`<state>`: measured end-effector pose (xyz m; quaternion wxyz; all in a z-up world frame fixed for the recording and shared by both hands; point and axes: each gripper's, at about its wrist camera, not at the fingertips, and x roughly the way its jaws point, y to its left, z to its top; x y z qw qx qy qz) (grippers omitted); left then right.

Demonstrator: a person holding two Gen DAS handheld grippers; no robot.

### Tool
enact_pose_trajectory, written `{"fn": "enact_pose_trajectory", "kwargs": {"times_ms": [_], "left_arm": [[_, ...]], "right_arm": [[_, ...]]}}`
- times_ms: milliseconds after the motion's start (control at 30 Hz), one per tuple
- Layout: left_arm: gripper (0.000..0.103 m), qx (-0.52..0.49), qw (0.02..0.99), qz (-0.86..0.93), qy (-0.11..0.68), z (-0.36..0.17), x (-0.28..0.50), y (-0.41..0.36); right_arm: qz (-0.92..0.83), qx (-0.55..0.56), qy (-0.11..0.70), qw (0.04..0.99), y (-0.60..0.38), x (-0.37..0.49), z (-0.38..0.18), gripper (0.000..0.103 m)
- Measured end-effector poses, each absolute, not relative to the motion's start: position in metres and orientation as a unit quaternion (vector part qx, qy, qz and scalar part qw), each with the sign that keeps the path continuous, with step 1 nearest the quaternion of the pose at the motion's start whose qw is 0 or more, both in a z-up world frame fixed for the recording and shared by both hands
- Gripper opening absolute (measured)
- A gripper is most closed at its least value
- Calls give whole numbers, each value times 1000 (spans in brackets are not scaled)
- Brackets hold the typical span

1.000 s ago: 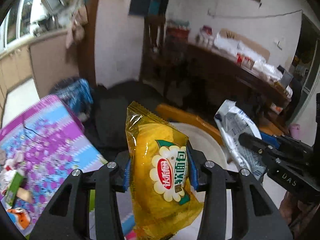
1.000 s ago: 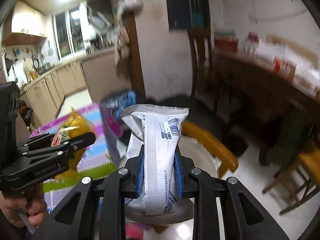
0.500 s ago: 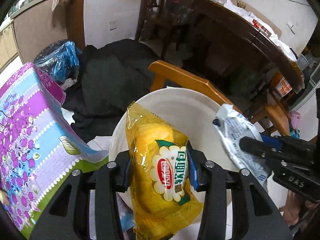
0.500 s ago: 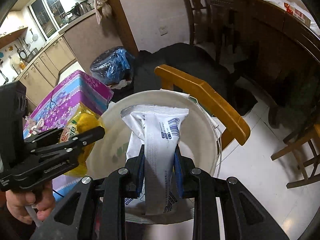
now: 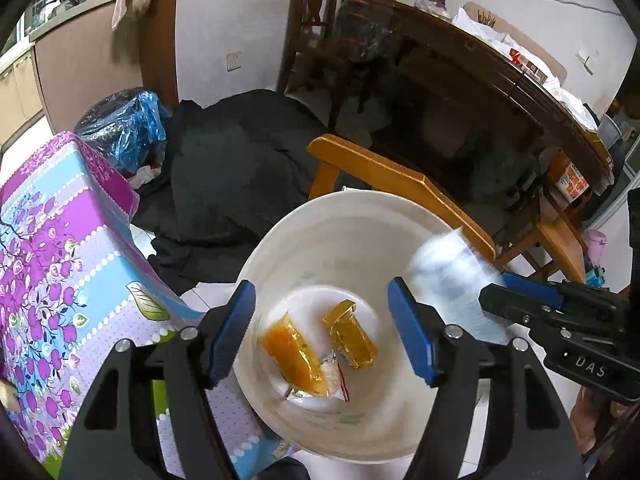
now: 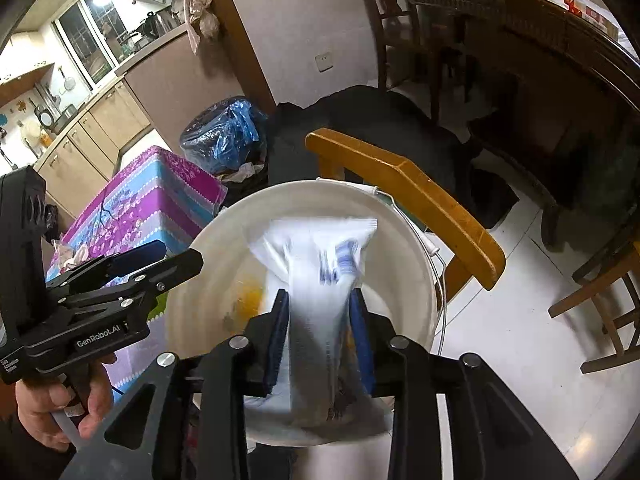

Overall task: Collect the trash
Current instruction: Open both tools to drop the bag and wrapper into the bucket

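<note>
- Left wrist view looked down past the left hand-held gripper, whose blue-padded jaws stood spread wide with nothing between them.
- Directly below that gap sat a white bucket, and on its floor lay a yellow snack packet, a second amber wrapper just right of it, and a small crumpled scrap near both.
- At the right of this view the right hand-held gripper reached over the bucket's rim, with a blurred white wrapper at its tip.
- Right wrist view showed the right hand-held gripper with its jaws parted a little on either side of the white wrapper; the wrapper was smeared with motion, and I cannot tell whether the pads touched it or not.
- The wrapper hung upright over the mouth of the bucket, its lower end inside the rim.
- The left hand-held gripper appeared at the left of this view, over the bucket's left rim, held by a bare hand.
- Just beyond the bucket stood a wooden chair, its back rail touching or nearly touching the far rim.
- Left of the bucket was a desk under a purple and blue flowered cloth.
- Farther off, a dark garment lay heaped by a blue-lined bin.
</note>
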<state>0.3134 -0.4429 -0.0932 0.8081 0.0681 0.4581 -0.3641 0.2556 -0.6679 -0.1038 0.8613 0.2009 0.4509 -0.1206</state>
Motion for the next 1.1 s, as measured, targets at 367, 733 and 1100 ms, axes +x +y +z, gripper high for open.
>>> {"fn": "enact_pose_trajectory", "kwargs": {"times_ms": [367,733,1100], "left_arm": [[67,67,814,-366,447,-84,306,-434],[83,75,870,-338,352,-46,265,-333],[94,51,952,-191,235,-14,230,-128]], "right_arm": [[-127,209,419,874,-668,239,-84,43],[-107,76,163,978,-533,159,2,81],[10,43,54,998,-385,146,4,96]]}}
